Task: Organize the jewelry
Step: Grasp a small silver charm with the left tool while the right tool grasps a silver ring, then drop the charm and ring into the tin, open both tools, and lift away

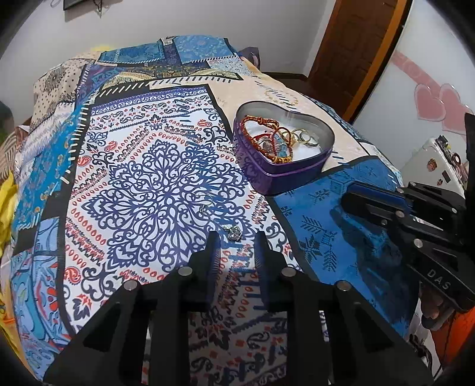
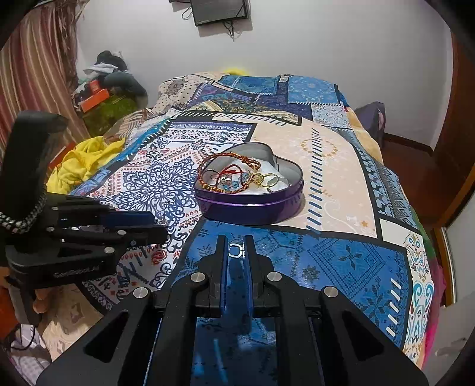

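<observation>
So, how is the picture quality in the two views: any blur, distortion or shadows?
Left wrist view: strong fisheye bending with dark corners; the left hand-held gripper casts a shadow on the bedspread; the small pendant stays sharp. Right wrist view: the same bending; the heart-shaped tin is clear, and the silver ring between the right hand-held gripper's fingertips is readable.

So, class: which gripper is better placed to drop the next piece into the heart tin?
Right gripper: it already pinches a silver ring near the heart tin. The left gripper holds nothing.

My right gripper [image 2: 236, 251] hides part of the small silver ring [image 2: 236, 250]; at twelve o'clock, the wall frame [image 2: 220, 12] is cut off.
</observation>
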`<state>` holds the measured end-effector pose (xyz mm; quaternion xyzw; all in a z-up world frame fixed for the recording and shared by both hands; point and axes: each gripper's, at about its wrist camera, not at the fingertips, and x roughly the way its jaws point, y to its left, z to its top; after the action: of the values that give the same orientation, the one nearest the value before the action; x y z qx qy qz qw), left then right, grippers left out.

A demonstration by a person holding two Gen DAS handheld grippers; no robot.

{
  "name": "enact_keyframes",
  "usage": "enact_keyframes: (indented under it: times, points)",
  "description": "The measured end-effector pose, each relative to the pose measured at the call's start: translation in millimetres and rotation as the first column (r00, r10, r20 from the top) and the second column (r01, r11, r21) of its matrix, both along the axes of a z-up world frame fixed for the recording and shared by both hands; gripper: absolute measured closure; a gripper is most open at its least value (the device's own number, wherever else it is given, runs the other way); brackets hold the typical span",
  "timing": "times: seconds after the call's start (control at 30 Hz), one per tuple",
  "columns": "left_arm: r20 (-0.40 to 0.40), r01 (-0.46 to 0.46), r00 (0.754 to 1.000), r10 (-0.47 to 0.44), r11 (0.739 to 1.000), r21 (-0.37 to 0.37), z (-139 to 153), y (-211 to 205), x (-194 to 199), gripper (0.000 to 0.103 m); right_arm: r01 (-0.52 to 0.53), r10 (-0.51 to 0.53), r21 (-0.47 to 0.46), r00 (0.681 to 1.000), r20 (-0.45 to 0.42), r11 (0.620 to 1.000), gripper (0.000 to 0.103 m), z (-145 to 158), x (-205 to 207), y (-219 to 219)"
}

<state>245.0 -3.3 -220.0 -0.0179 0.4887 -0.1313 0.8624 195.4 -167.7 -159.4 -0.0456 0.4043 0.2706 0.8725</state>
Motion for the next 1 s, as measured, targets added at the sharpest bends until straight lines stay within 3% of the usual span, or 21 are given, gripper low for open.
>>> enact_keyframes:
  times: [0.13, 0.27, 0.47, 1.0]
  points:
    - [0.008, -0.014, 1.000, 0.014, 1.000, -0.009, -2, 1, 2, 0.082, 0.001, -0.001, 0.011, 1.000, -0.009, 1.000, 0.094, 0, 1, -1]
    - [0.016, -0.029, 0.999, 0.029, 1.000, 0.003, -4, 1, 4, 0.094, 0.004, -0.004, 0.013, 1.000, -0.006, 1.000, 0.094, 2, 1, -1]
    - [0.022, -0.035, 0.999, 0.036, 0.999, -0.014, 1, 7, 1, 0.094, 0.010, -0.011, 0.015, 1.000, 0.010, 1.000, 0.094, 10, -1, -4]
    - [0.228, 0.007, 0.974, 0.000, 1.000, -0.030, 80, -7, -14, 0.094, 0.052, -0.056, 0.049, 0.995, 0.088, 0.997, 0.094, 41, 11, -14]
